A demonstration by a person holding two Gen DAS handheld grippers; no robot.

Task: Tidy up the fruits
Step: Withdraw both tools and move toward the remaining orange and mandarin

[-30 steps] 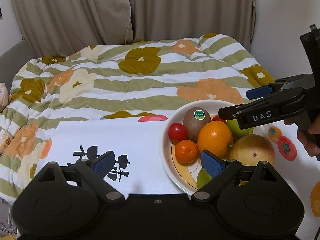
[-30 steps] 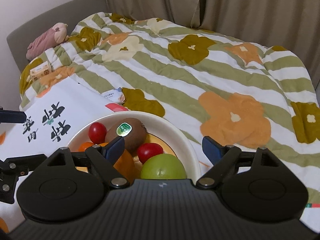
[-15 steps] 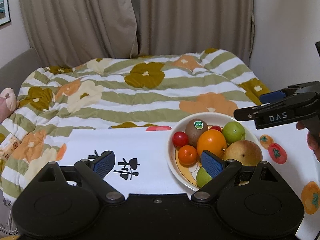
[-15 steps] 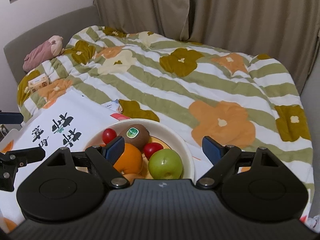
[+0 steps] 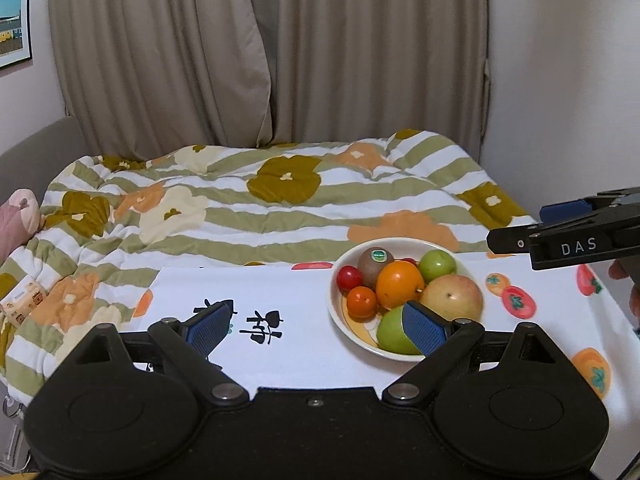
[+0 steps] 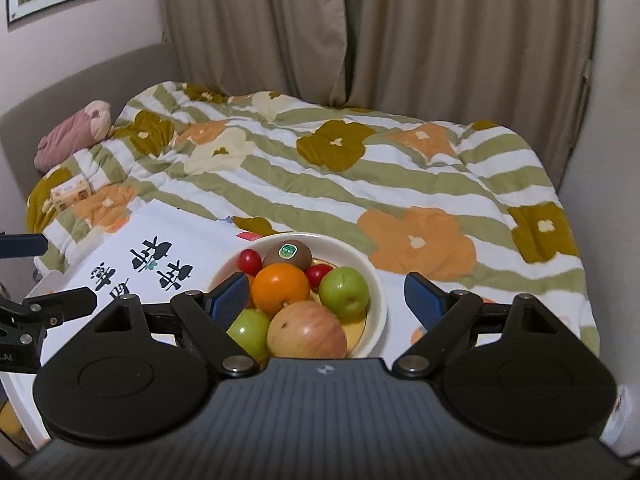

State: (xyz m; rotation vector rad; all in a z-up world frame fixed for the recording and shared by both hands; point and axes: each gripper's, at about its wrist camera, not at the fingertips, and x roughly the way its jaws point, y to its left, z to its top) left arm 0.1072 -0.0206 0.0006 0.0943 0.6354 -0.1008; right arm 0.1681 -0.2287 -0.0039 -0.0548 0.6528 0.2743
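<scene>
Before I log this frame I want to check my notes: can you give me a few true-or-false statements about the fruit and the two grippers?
1. The kiwi carries a green sticker. True.
2. The left gripper is clamped on an orange. False: its jaws stand open and hold nothing; the orange lies in the bowl.
3. Two green apples lie in the bowl. True: one at the far side, one at the near side.
4. The bowl stands directly on the striped quilt. False: it stands on a white printed cloth.
5. The right gripper is open. True.
</scene>
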